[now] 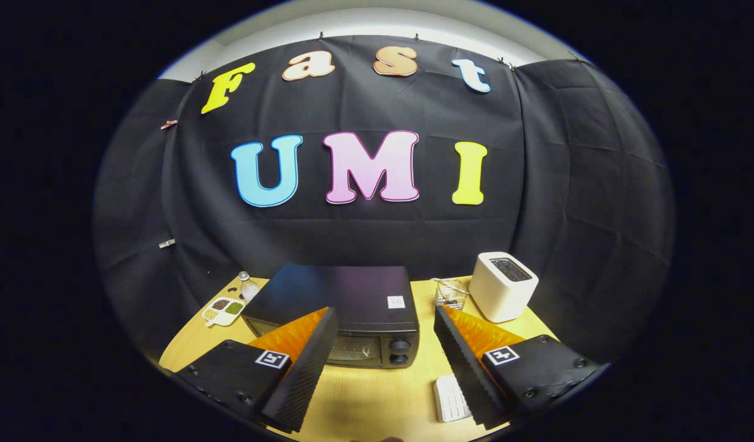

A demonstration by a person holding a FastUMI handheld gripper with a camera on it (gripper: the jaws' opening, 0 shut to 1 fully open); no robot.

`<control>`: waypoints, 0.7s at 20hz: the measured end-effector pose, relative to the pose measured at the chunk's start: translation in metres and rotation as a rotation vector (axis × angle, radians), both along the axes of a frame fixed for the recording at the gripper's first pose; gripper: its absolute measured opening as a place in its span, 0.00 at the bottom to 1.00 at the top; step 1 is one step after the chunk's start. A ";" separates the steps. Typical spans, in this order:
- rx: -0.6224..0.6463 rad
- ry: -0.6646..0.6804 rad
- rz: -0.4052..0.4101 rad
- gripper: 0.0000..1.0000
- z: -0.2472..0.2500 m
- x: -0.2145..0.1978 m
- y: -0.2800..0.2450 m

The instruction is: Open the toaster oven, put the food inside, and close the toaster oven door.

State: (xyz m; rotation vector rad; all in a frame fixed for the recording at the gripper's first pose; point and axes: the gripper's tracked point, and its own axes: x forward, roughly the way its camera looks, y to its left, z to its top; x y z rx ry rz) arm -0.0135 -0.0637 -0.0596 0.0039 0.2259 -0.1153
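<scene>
Toaster oven [346,313] on table [377,393], door closed, just beyond gripper [383,344]; fingers spread wide, holding nothing. Likely heavy, rigid metal box; door best taken along its top edge, handle hidden behind left finger.

Legible markings: no readable text or numbers; two coded marker tags and one small sticker.

The gripper [386,316] carries two square black-and-white coded marker tags, patterns rather than lettering: a left marker tag [272,359] at 7 o'clock from the fingertip gap and a right marker tag [501,355] at 4 o'clock, each on the flat body behind a finger. The fingers stand spread wide apart and grip nothing. At 12 o'clock ahead of them, the toaster oven [352,294] bears a small white sticker [396,301] near the 4 o'clock corner of its top panel; its print is too small to read.
</scene>
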 end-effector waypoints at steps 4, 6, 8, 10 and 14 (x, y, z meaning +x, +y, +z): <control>0.006 -0.029 -0.001 0.99 0.012 -0.008 -0.014; 0.008 -0.032 0.000 0.99 0.015 -0.011 -0.018; 0.009 -0.028 0.003 0.99 0.015 -0.015 -0.021; 0.019 -0.022 0.014 0.99 0.017 -0.017 -0.021; 0.035 -0.036 0.016 0.99 0.025 -0.017 -0.023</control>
